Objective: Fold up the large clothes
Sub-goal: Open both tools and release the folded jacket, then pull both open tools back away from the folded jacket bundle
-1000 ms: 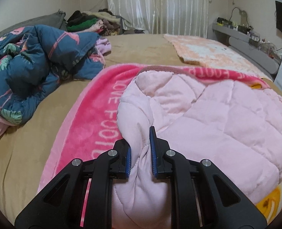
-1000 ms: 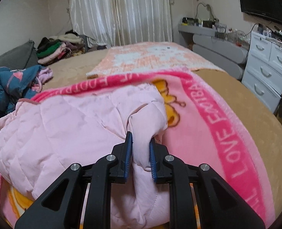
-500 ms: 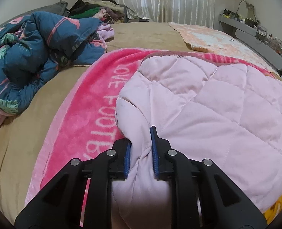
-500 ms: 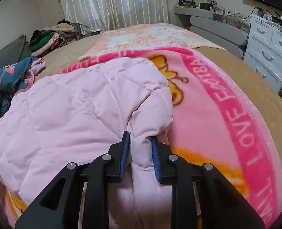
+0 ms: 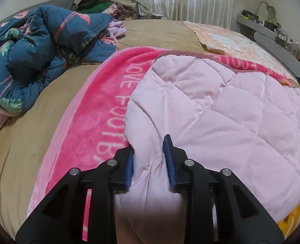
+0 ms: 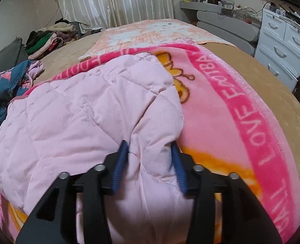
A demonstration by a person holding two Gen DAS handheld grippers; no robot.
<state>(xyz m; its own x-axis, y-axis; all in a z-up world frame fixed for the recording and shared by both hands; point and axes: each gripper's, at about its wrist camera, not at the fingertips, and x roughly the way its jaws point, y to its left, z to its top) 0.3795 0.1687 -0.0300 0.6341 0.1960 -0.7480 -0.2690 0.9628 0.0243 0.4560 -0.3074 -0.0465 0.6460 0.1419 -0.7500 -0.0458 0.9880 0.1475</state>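
A pale pink quilted garment [image 5: 221,109] lies spread on a bright pink fleece blanket [image 5: 101,109] with white lettering. It also shows in the right wrist view [image 6: 93,109], over the same blanket [image 6: 227,109]. My left gripper [image 5: 150,152] has its jaws parted around the garment's near left corner, the fabric bulging loosely between them. My right gripper [image 6: 150,154] has its jaws spread wide around the near right corner, which lies slack between the blue pads.
A tan bed cover [image 5: 24,142] lies under everything. A crumpled blue flamingo-print duvet [image 5: 34,50] sits at the left. A peach patterned blanket [image 6: 150,32] lies at the far side. Piled clothes [image 6: 50,38], a grey shelf and white drawers [image 6: 282,38] stand beyond the bed.
Both grippers lowered the garment's near edge onto the blanket and moved forward. Their jaws, pinched on the fabric earlier, have spread apart; the right one opened further.
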